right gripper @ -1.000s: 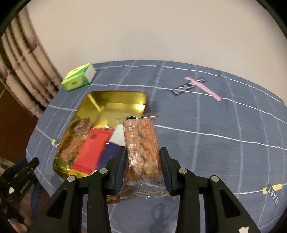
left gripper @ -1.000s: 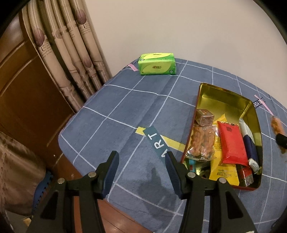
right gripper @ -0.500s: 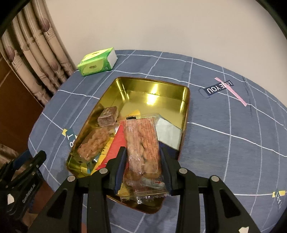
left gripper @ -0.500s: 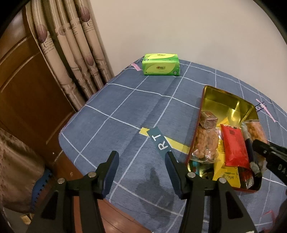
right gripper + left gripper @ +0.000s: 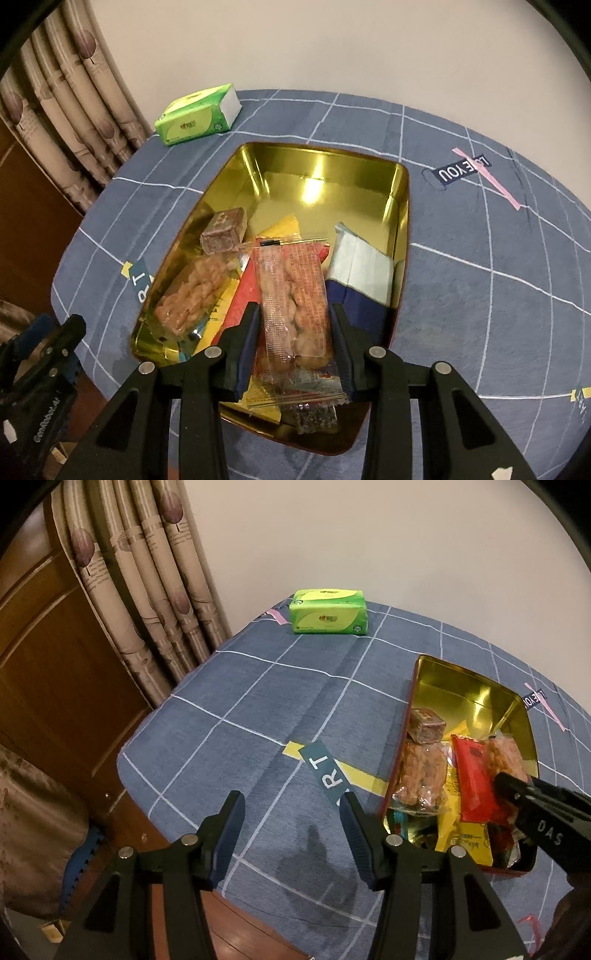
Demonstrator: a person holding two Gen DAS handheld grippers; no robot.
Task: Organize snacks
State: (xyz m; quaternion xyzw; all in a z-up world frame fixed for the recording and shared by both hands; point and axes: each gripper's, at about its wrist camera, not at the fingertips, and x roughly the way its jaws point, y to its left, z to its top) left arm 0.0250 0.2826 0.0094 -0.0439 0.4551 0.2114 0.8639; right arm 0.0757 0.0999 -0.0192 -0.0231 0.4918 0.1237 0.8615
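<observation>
The right hand-held gripper, grasping the clear snack packet, has come over the gold tin; the left hand-held gripper waits released.

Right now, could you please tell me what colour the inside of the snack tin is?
Shiny gold inside the tin; the right wrist view shows it best.

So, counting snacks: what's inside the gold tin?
Inside the gold tin: brown cube, clear cracker pack, red packet, blue-white pack, yellow wrappers. Anything beneath is hidden.

A home: patterned curtains, wooden door, clothed table.
</observation>
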